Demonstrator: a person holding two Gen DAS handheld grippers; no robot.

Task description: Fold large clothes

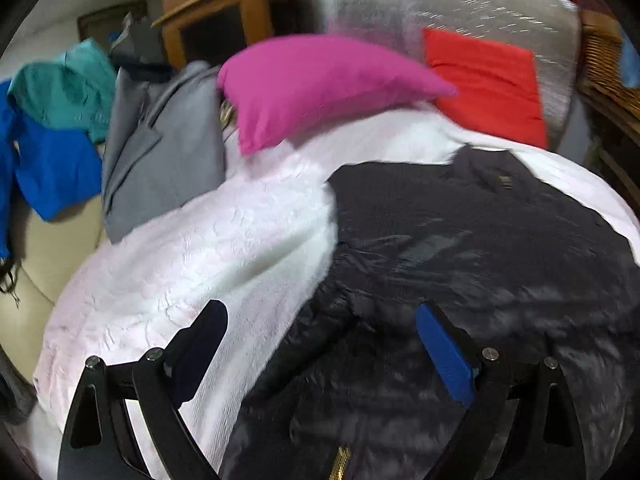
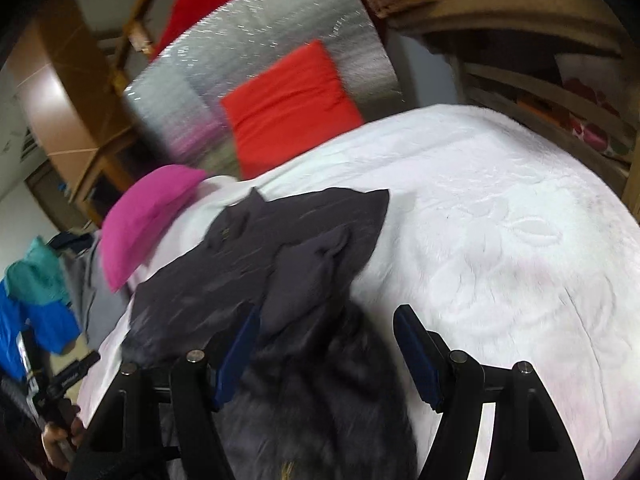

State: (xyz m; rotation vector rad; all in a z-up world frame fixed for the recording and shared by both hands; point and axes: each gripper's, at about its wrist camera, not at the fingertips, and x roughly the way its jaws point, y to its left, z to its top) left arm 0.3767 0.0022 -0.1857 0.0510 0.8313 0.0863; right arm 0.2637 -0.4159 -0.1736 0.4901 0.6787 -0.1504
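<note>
seeing the dark garment (image 2: 280, 264) spread on the white blanket (image 2: 500, 208), one part doubled over. my left gripper (image 1: 322, 344) and right gripper (image 2: 326, 344) hang over it, jaws wide, holding nothing. pink pillow (image 1: 320, 84) sits beyond.

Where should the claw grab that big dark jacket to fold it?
Probably by an outer edge, not the middle. The dark jacket lies spread on the white blanket, so its middle offers nothing to pinch. The sleeve flap folded across it sits just ahead of the right claw, whose jaws are open; slide in low from the near side.
</note>
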